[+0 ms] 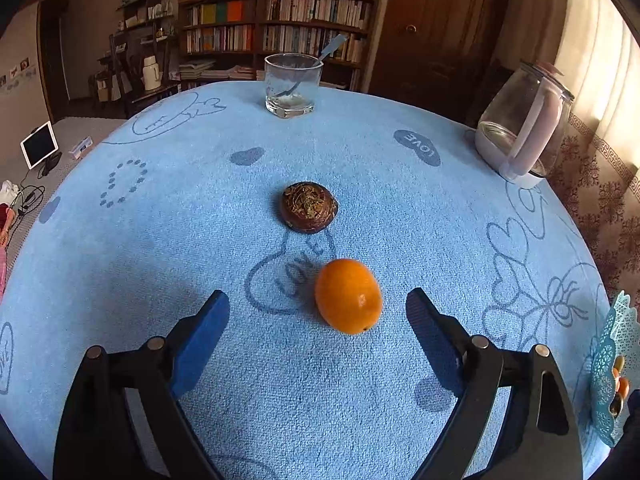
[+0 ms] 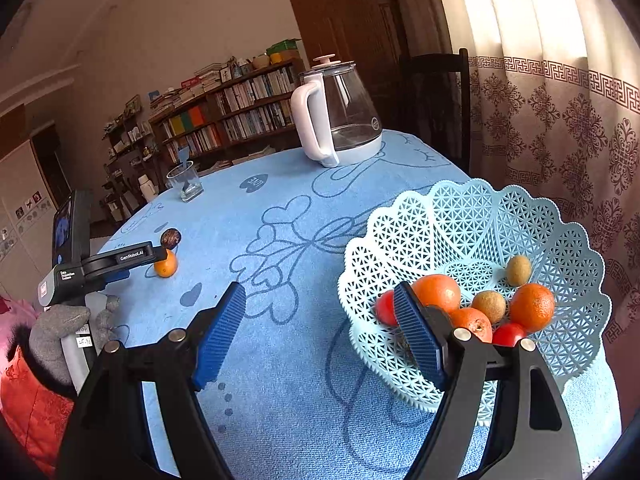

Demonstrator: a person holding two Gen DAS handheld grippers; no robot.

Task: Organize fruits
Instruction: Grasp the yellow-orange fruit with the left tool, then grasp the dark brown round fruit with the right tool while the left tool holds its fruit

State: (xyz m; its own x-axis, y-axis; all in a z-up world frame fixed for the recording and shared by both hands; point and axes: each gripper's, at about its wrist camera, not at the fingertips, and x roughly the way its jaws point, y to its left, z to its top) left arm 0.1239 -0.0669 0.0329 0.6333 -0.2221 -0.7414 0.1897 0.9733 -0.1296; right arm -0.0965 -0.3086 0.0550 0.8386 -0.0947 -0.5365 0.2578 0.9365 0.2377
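Left gripper (image 1: 318, 304), jaws spread, lines up on the orange (image 1: 348, 296) at 12 o'clock; right gripper (image 2: 320, 312) spread, idle beside basket (image 2: 560, 360); next, close in and pinch.

Black gripper (image 1: 318, 304) arms w/ blue ribbed pads (image 2: 220, 336), silver pivot screws, grey glove (image 2: 60, 332), red sleeve.

I see the counter (image 1: 160, 240) under a blue towel cloth (image 1: 360, 400), carrying an orange (image 1: 348, 296), a dark brown fruit (image 1: 309, 207), a drinking glass (image 1: 293, 86), a glass kettle (image 1: 520, 128) and a lattice basket (image 2: 460, 240) of fruit.
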